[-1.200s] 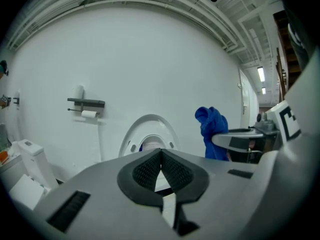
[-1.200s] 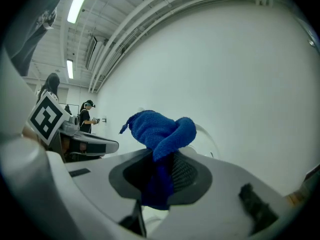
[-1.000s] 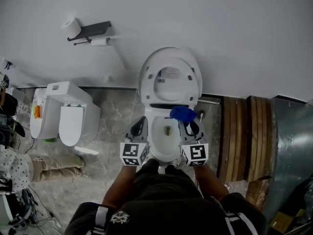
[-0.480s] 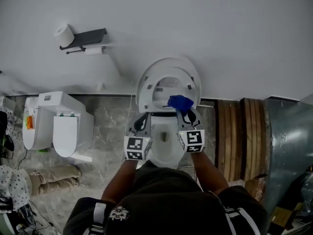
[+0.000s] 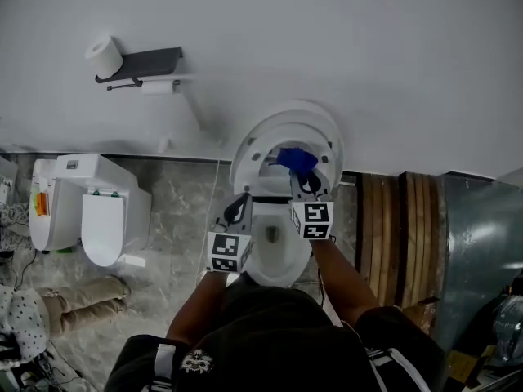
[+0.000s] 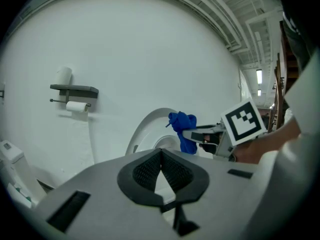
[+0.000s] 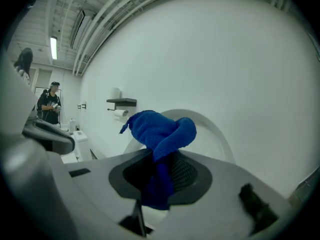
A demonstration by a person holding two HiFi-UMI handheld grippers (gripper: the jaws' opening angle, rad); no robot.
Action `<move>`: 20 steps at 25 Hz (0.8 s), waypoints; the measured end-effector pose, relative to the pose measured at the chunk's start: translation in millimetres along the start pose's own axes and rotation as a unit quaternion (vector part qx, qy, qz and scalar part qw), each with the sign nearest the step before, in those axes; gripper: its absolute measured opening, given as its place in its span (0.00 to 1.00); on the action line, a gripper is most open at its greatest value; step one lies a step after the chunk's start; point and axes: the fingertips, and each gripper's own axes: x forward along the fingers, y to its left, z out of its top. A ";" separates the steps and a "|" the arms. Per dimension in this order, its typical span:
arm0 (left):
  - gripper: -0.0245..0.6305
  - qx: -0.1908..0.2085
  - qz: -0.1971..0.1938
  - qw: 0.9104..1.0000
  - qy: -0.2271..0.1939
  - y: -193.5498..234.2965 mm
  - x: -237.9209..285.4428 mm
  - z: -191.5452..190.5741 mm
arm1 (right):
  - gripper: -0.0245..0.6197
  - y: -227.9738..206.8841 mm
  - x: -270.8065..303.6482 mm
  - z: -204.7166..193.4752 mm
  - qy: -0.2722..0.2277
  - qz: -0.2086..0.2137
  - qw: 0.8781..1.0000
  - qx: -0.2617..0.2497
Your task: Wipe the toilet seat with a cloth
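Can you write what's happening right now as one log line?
right gripper: shut on blue cloth | cloth: in front of raised toilet seat | left gripper: shut, empty

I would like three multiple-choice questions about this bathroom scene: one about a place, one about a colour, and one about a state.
1. Where is the cloth?
A. in the right gripper
B. on the floor
C. on the wall shelf

2. What colour is the cloth?
A. red
B. blue
C. white

3. How do the jaws of the left gripper stand?
A. wide apart
B. shut on the cloth
C. shut together, empty

Answers:
1 A, its pads pinch the cloth in the right gripper view.
2 B, it is plainly blue in every view.
3 C, the pads meet with nothing between them.
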 end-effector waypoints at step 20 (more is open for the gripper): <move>0.05 -0.014 0.010 1.000 0.023 21.6 -27.3 -28.4 | 0.16 -24.4 91.1 -13.9 0.068 -0.043 0.995 0.056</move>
